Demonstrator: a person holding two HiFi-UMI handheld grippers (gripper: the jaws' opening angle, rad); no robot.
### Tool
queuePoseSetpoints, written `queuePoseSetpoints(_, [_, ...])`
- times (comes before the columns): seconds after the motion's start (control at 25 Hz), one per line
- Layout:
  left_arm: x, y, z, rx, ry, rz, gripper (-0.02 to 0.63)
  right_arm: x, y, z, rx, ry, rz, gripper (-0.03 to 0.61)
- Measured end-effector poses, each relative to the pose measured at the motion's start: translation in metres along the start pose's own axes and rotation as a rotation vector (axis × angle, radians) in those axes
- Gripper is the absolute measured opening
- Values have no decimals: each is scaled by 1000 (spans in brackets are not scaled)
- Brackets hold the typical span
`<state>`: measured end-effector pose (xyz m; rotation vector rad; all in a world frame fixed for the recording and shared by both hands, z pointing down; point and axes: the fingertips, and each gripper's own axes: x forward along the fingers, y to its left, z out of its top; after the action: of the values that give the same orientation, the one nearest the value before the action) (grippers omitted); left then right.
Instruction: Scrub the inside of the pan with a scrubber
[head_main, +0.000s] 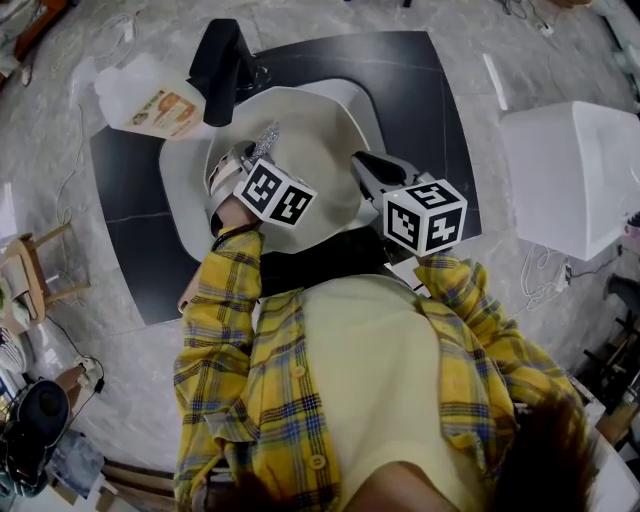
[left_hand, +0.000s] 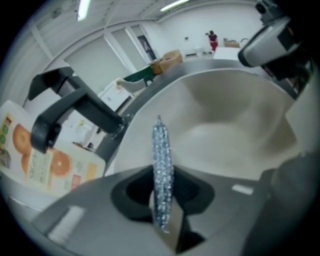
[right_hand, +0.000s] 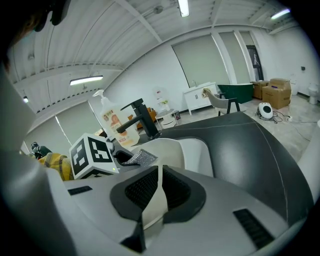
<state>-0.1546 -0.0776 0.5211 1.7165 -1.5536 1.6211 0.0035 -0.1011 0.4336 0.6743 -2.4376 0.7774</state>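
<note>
A black counter (head_main: 440, 120) holds a white sink (head_main: 178, 205). A black faucet (head_main: 222, 60) rises at the counter's far edge. Just left of it, at the far left corner, sits a translucent jug (head_main: 150, 98) with an orange label, possibly dish soap. A white box (head_main: 575, 175) stands beyond the right edge.

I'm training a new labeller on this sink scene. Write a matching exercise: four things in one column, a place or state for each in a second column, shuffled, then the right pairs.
Things
1. scrubber
2. pan
3. faucet
4. bottle

Places or states
A. black, standing beyond the pan's far edge
B. rim pinched in the right gripper
C. orange-printed label, left of the faucet
D. silvery, clamped in the left gripper

Pairs: 1-D, 2-B, 3-A, 4-C
</note>
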Motion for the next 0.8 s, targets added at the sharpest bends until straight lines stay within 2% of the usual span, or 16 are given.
queuePoseSetpoints(0.12, [3, -7, 1, 25, 23, -18, 89, 0, -1, 0, 9, -2, -3, 18])
queuePoseSetpoints(0.32, [6, -26, 2, 57, 37, -97, 89, -2, -1, -2, 14, -2, -9, 18])
queuePoseSetpoints(0.8, [-10, -52, 1, 75, -5, -233, 89, -7, 0, -6, 15, -8, -12, 18])
